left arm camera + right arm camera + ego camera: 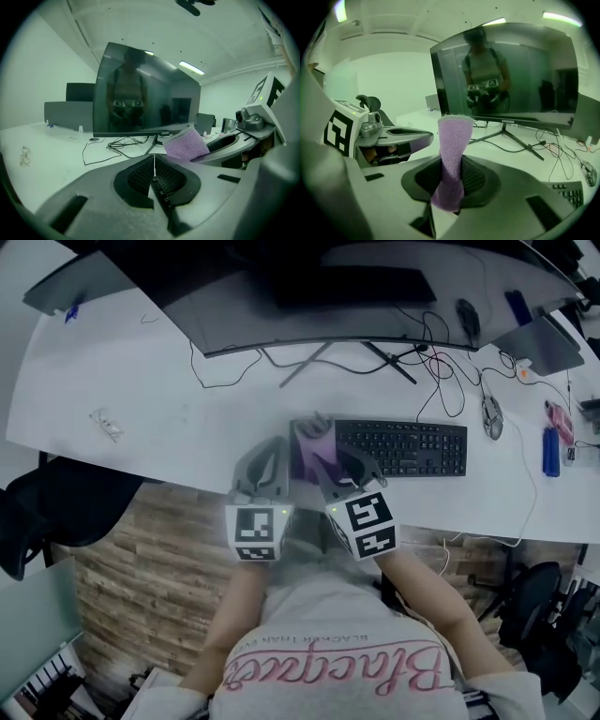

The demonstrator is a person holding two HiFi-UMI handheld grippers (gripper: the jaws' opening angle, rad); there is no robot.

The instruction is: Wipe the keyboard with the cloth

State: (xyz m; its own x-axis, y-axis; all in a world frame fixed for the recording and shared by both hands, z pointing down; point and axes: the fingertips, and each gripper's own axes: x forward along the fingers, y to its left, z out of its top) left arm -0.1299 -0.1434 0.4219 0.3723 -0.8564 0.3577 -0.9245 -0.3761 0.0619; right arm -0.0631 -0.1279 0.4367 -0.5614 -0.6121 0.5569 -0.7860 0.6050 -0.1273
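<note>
Now | cloth (451, 154) clamped in right gripper (449, 183) | at keyboard (405, 448) left end

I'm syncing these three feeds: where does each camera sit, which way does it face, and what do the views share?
Head view: on the person's head, facing steeply down at the desk, keyboard and monitor; the left hand-held gripper, right hand-held gripper, forearms and shirt show.
Left gripper view: on the left hand-held gripper, facing the monitor along its shut, empty jaws.
Right gripper view: on the right hand-held gripper, facing the monitor along jaws shut on the cloth.
Shared: all three show the monitor and cloth.
</note>
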